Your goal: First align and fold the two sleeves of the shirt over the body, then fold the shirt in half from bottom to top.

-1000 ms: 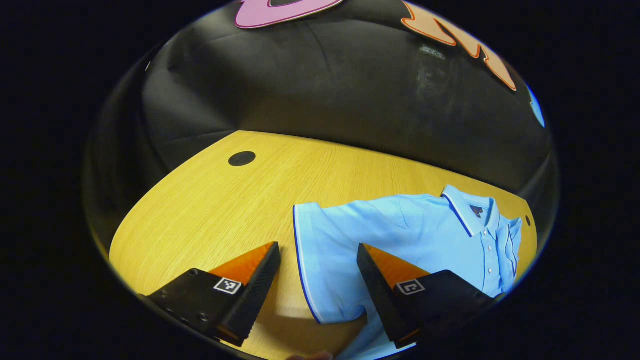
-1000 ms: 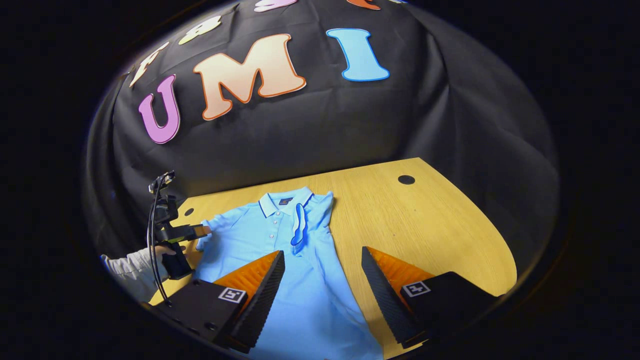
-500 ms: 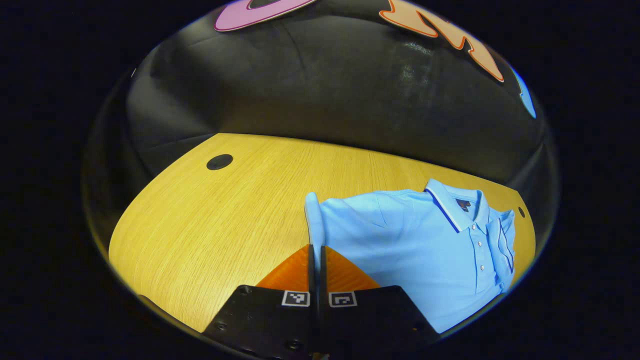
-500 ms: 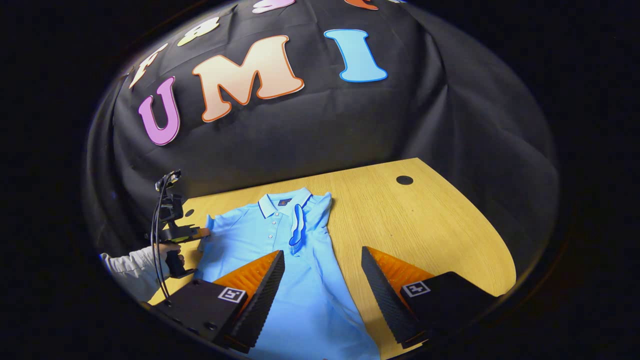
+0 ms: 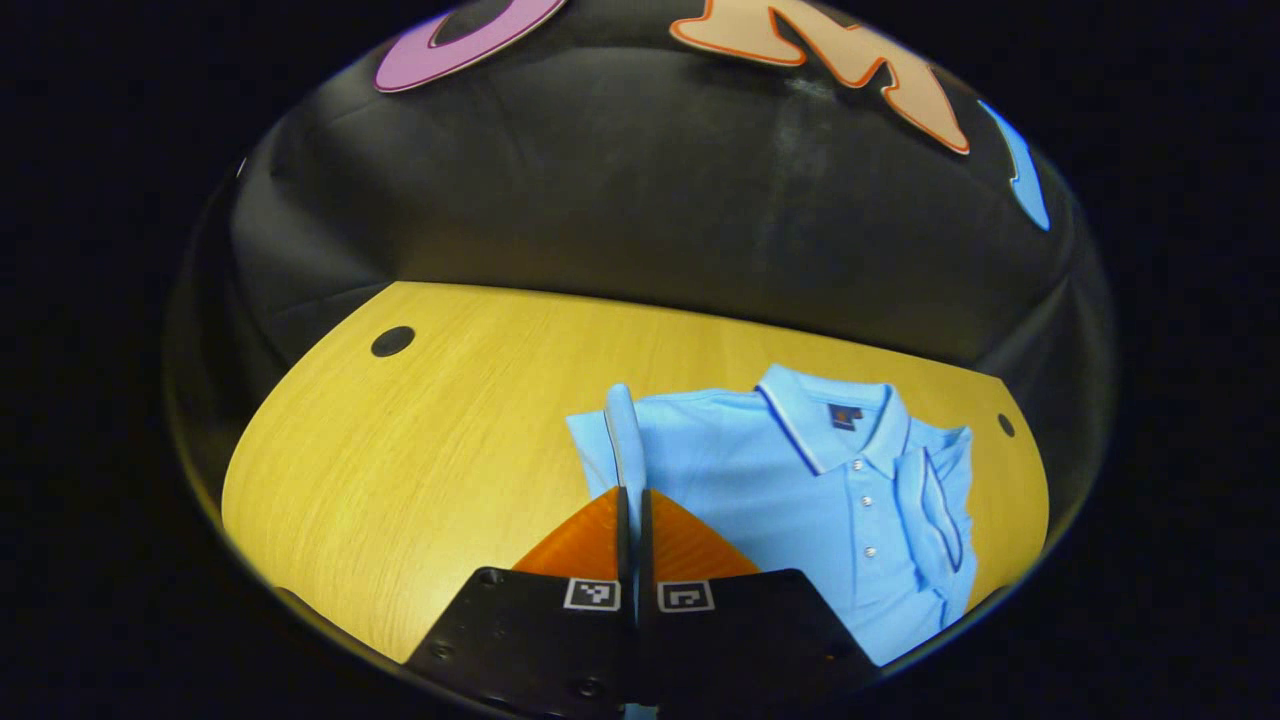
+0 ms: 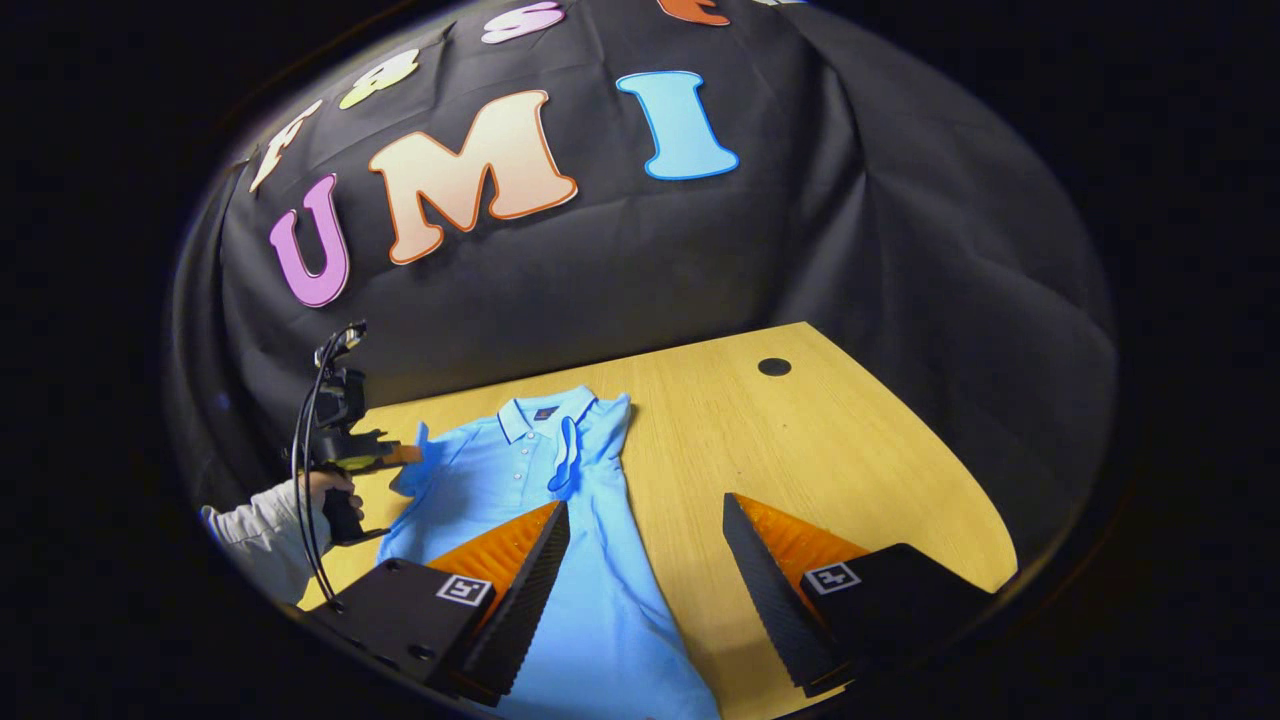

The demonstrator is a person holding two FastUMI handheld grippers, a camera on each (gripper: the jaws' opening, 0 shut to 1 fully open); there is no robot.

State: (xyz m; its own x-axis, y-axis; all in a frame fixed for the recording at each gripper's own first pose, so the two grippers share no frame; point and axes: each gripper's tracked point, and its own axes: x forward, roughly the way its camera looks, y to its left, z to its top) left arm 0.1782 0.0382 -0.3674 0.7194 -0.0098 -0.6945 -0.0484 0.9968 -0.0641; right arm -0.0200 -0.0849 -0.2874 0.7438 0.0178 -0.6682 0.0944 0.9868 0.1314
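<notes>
Clearly the left gripper (image 5: 630,500), seen in the left gripper view, has its jaws pressed together on the edge of the shirt's near sleeve (image 5: 620,440), a thin upright strip of light blue fabric rising from between the fingertips. Holding it by the cuff edge like this makes sense for the first step of the task: the sleeve can be carried over the body and laid flat on it. Beyond the jaws, the shirt (image 5: 800,480) lies on the tabletop (image 5: 420,450), collar (image 5: 830,425) toward the booth wall, buttons facing up. The far sleeve (image 5: 935,500) already lies folded onto the chest, so I judge this to be the second sleeve fold.

From the right gripper view, the right gripper (image 6: 645,560) hangs with its jaws spread wide and nothing between them. The lower body of the shirt (image 6: 590,600) runs under its left finger and into part of the gap, but whether any finger touches the cloth I cannot tell. Probably it waits there, out of the way, near the hem it will need for the bottom-to-top fold. Farther off, at the shirt's other side, a person's hand (image 6: 330,490) holds the left gripper, its tips meeting the raised sleeve.
</notes>
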